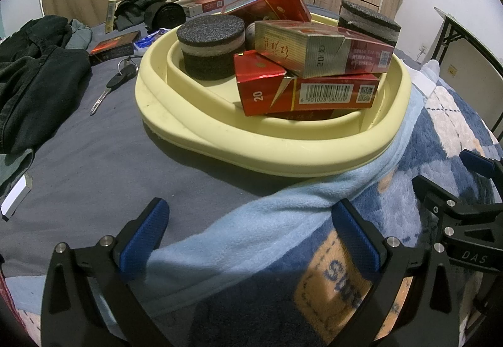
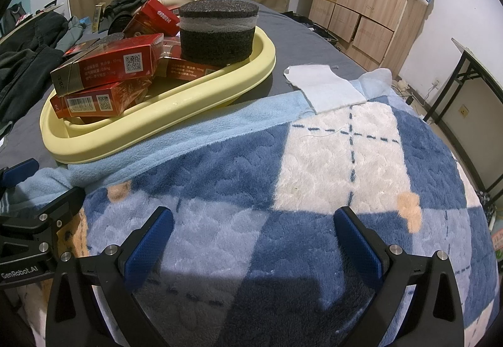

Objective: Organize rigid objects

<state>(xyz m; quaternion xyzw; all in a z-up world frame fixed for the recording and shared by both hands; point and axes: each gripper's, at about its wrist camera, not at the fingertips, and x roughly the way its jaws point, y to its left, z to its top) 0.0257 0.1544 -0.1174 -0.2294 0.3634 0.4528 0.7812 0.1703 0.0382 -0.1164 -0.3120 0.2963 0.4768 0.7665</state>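
Hanging low over the bed, the left gripper (image 1: 251,237) has its jaws spread wide with nothing between them, blue pads over a pale blue fleece border. The right gripper (image 2: 253,240) is likewise spread and empty above the blue-and-white checked blanket (image 2: 330,158), with soft open blanket ahead of it across the middle and right of its frame. Each gripper shows at the other view's lower edge, so the two sit close side by side.

Further out, at centre frame in the left view and upper left in the right view, lies the yellow tray (image 1: 283,155), its near rim touching the fleece border. It is heaped above its rim: four red cigarette boxes can be counted, the barcode box (image 1: 311,92) at the bottom front, the gold-ended box (image 1: 320,48) tilted across it. Two round dark foam pucks with a pale band are there, one puck (image 1: 212,45) inside at the left, the other at the tray's far right.

Left of the tray on the grey sheet lie a key (image 1: 108,89) and dark clothes (image 1: 34,64). A white cloth (image 2: 323,86) lies right of the tray.
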